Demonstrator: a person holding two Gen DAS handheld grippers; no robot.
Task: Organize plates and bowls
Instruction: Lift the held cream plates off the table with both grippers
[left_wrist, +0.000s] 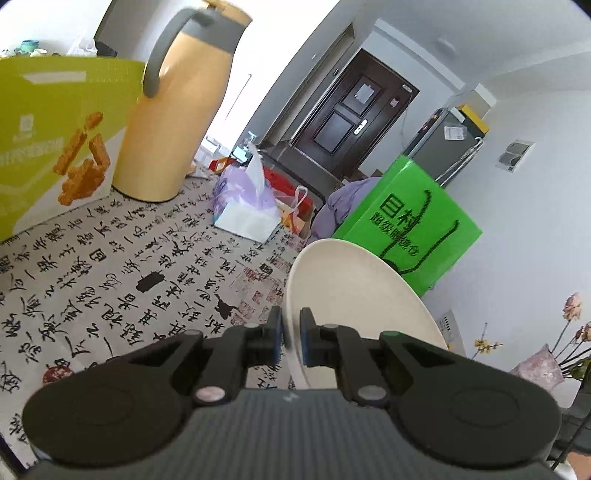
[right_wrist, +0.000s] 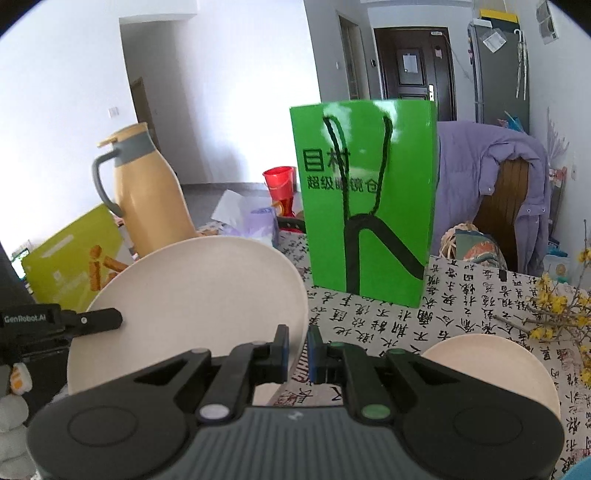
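Grippers both clamp one cream plate (right_wrist: 192, 295), held tilted above the patterned worktop (left_wrist: 110, 266): left gripper (left_wrist: 291, 332) and right gripper (right_wrist: 298, 345) each pinch its rim. Another cream dish (right_wrist: 491, 362) sits on the worktop near the green bag (right_wrist: 369, 199).
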